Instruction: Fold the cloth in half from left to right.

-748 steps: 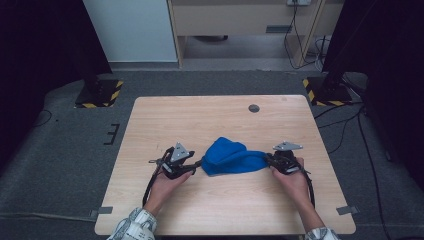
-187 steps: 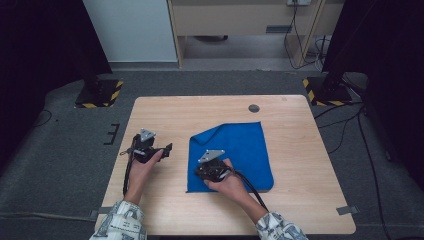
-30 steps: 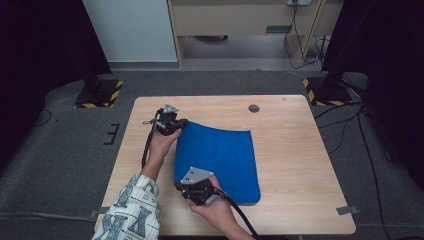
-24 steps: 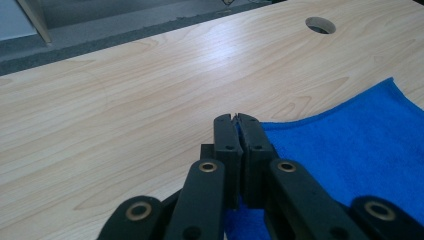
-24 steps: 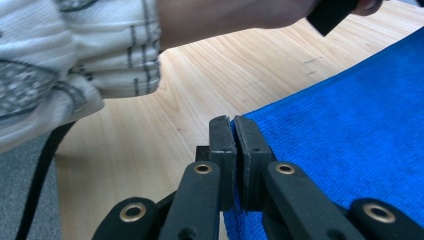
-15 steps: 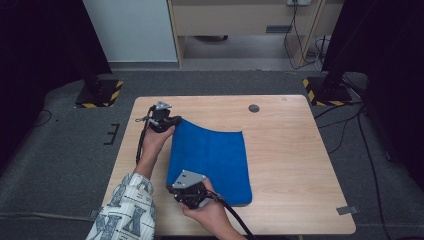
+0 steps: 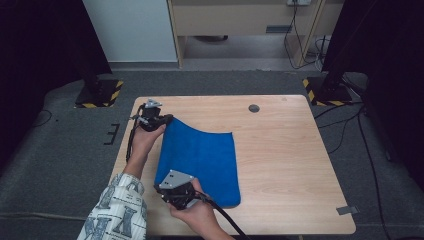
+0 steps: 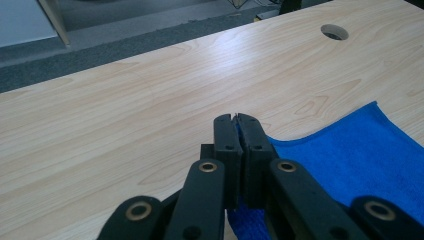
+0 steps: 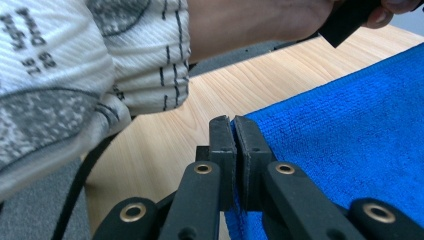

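We have a blue terry cloth (image 7: 202, 160) spread over the left half of the pale wooden table (image 7: 290, 165), reaching from near the far-left corner almost to the near edge. Our left gripper (image 7: 161, 121) sits at the cloth's far-left corner, close to the table's left edge, and its black jaws are pressed together on that corner; in the left gripper view a sliver of blue shows between the pads at the left gripper (image 8: 235, 131). Our right gripper (image 7: 176, 186) holds the cloth's near-left corner, near the table's near edge, its jaws likewise clamped on the fabric, as the right gripper view shows at the right gripper (image 9: 233, 134). The left edge of the cloth rises off the wood between the two grippers, while its right part lies flat.
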### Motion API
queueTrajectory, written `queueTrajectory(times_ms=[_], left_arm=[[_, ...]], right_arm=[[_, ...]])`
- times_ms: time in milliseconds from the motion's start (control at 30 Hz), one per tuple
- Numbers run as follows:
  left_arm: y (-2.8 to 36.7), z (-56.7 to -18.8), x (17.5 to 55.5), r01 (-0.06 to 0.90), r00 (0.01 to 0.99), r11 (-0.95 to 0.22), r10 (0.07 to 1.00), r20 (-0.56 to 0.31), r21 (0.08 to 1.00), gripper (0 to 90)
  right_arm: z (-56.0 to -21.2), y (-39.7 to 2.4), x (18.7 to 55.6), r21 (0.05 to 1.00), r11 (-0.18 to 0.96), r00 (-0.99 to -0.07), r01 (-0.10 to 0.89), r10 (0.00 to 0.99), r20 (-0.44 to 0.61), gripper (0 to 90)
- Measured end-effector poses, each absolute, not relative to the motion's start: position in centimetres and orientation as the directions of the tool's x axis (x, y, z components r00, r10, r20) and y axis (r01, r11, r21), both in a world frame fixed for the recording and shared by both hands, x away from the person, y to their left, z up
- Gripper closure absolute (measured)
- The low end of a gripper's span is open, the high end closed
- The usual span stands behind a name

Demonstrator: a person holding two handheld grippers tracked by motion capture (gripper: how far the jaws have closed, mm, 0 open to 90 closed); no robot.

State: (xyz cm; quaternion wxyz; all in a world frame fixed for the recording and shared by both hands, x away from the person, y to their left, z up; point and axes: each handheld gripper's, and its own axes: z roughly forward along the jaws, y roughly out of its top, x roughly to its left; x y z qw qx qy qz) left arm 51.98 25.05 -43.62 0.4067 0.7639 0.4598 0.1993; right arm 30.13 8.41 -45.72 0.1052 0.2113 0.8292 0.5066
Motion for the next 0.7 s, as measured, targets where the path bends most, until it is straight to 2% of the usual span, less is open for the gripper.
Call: queueTrajectory(times_ms=[300,700], left_arm=[[25.9,-42.3,51.0,0.534,0.490,-0.233,0.869,-0.072,0.813,88.1],[20.9,-43.6,52.5,0.567,0.506,-0.244,0.857,-0.099,0.787,88.0]], right_arm=[[-44.8,9.2,29.8,0.902,0.356,-0.900,0.247,0.429,0.077,87.5],[-45.8,4.2,29.8,0.903,0.317,-0.863,0.290,0.495,0.103,87.5]])
